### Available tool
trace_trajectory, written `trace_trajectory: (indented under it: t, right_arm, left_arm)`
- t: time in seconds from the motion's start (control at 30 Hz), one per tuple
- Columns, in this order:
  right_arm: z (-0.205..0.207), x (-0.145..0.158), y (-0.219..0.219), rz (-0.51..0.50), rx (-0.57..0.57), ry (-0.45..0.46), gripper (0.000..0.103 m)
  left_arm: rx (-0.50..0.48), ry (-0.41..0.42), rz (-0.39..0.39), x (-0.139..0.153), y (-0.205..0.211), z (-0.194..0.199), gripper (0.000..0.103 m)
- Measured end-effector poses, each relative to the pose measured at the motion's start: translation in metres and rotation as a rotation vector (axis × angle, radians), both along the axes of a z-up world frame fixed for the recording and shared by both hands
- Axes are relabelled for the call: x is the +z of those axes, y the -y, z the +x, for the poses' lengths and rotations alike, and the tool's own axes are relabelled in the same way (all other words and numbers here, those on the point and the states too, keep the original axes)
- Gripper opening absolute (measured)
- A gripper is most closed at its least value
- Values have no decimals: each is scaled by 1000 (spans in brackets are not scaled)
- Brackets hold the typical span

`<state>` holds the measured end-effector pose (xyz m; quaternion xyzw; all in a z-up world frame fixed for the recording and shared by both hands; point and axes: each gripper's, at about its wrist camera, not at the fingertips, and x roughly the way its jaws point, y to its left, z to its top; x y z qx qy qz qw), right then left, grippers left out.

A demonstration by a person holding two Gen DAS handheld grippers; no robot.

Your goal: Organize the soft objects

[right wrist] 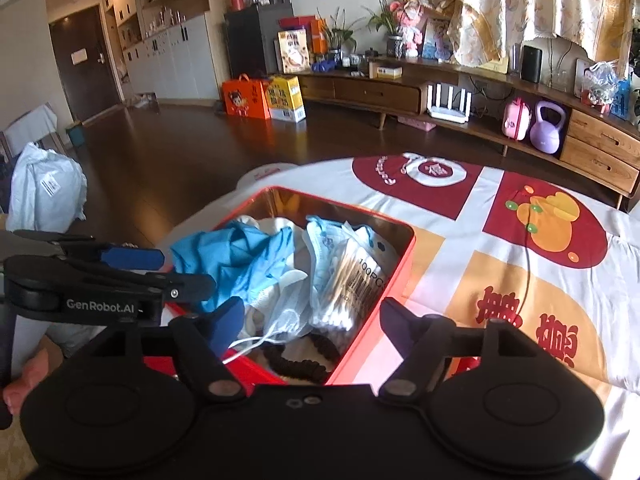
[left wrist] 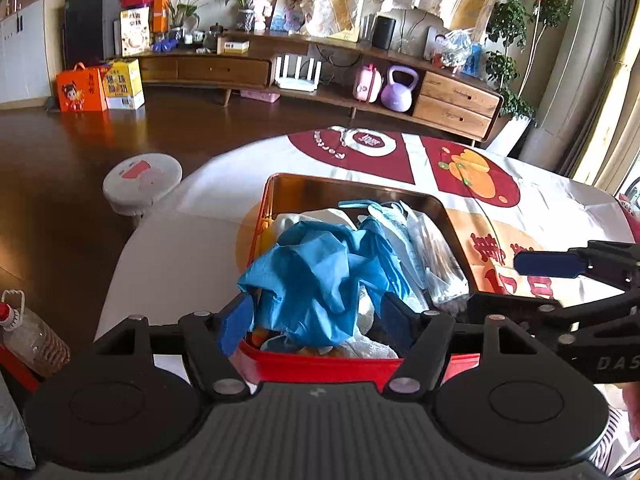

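Observation:
A red tin box (left wrist: 276,200) (right wrist: 394,276) stands on the table, filled with soft items. A crumpled blue cloth (left wrist: 316,276) (right wrist: 236,256) lies on top at its near left. Beside it are face masks (right wrist: 280,320), a bag of cotton swabs (right wrist: 344,292) (left wrist: 436,264) and a dark hair tie (right wrist: 296,360). My left gripper (left wrist: 316,316) is open, its fingers either side of the blue cloth, just above the box. My right gripper (right wrist: 312,320) is open over the near right part of the box, empty. Each gripper shows in the other's view.
The table carries a white, red and orange printed cloth (right wrist: 520,240). A round white stool (left wrist: 142,180) stands beyond the table's left edge. A plastic bottle (left wrist: 28,336) is at my near left. A wooden sideboard (left wrist: 360,76) runs along the far wall.

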<state>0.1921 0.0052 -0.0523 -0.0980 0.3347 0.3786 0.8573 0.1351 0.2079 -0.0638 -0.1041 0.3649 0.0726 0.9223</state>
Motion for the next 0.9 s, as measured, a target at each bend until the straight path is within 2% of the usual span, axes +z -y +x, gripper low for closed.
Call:
trace_trajectory:
  t: [0.3, 0.47, 0.53, 0.6, 0.67, 0.73, 0.9]
  right_arm:
    - [-28, 21, 22, 84, 16, 47, 84]
    - [-41, 29, 35, 127, 4, 72, 89]
    - [-45, 31, 40, 143, 1, 79, 91]
    - [-50, 34, 43, 148, -1, 95, 93]
    - [-55, 36, 47, 153, -4, 116, 98]
    - [-60, 37, 51, 157, -7, 129, 102]
    - [-69, 41, 60, 180, -24, 142, 103]
  left_arm:
    - [-4, 77, 44, 24, 18, -28, 77]
    - [-15, 114, 35, 37, 26, -43, 84]
    - [-11, 119, 46, 41, 30, -47, 87]
    - [-5, 120, 70, 45, 34, -51, 97]
    - [-4, 133, 70, 47, 37, -57, 102]
    - [-2, 141, 67, 49, 40, -61, 102]
    - [-9, 146, 56, 52, 45, -68, 103]
